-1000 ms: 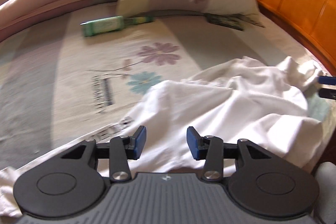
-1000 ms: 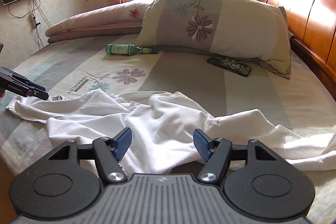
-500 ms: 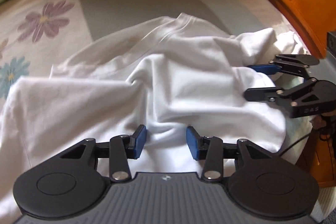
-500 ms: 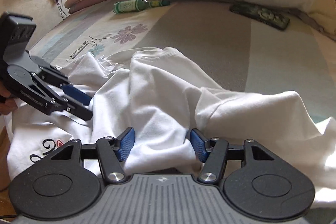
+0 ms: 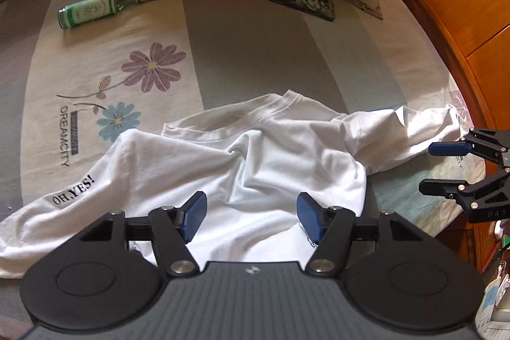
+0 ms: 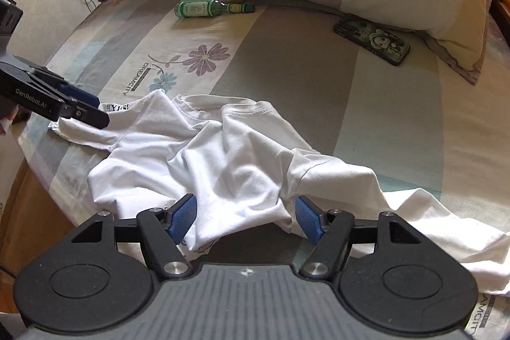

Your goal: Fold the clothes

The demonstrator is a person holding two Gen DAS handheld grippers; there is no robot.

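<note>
On the bed (image 5: pixel 261 53) the white tee (image 5: pixel 255 168) lies crumpled, soft and floppy; grab a hem corner. Both claws, left gripper (image 5: pixel 251 214) and right gripper (image 6: pixel 245 217), are spread wide, holding nothing.

A white T-shirt (image 5: pixel 255 161) lies crumpled on the bed, neckline toward the pillow. One sleeve, printed "OH, YES!", stretches left; the other trails right, wrinkled.

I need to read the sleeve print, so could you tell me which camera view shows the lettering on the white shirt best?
The left wrist view: "OH,YES!" lettering lies unobstructed and readable on the white shirt. In the right wrist view the left gripper partly hides it, leaving a small fragment.
</note>
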